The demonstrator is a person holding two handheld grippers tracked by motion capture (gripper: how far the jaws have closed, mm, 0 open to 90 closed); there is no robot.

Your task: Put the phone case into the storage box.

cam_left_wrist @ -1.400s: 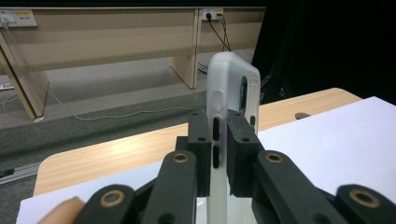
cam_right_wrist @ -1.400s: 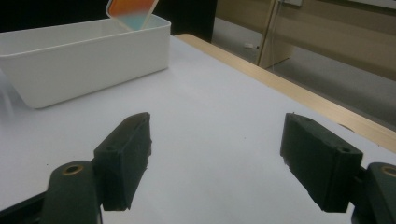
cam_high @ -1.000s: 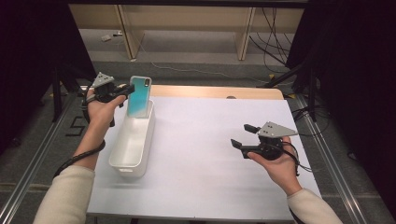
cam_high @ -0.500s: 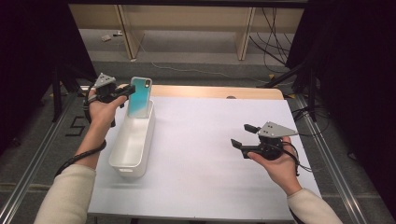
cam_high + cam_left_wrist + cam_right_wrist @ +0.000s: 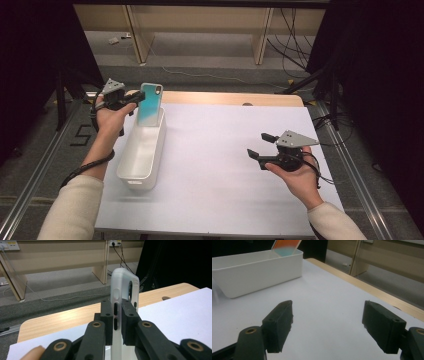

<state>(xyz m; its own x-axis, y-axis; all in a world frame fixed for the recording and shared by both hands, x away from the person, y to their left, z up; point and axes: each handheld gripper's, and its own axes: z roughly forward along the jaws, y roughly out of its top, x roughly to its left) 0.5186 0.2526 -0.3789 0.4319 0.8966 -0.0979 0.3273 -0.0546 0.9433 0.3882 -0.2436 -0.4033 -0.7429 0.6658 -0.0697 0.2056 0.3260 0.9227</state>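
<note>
Standing upright, phone case (image 5: 124,290) clamped edgewise between left gripper (image 5: 117,322) jaws.

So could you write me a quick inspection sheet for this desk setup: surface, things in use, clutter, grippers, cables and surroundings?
Surface: white sheet covering a wooden table, wood bare along the far edge.
Job's things: phone case, teal back, held upright over the far end of a white rectangular bin at the left; whether the case's bottom touches the bin cannot be told.
Clutter: nothing seen on the sheet.
Grippers: left gripper shut on the case's edge; right gripper open, holding nothing, above the sheet at the right.
Cables: black cable along the left forearm; loose cables on the floor beyond.
Surroundings: wooden furniture legs, grey floor, metal rails beside the table.
</note>
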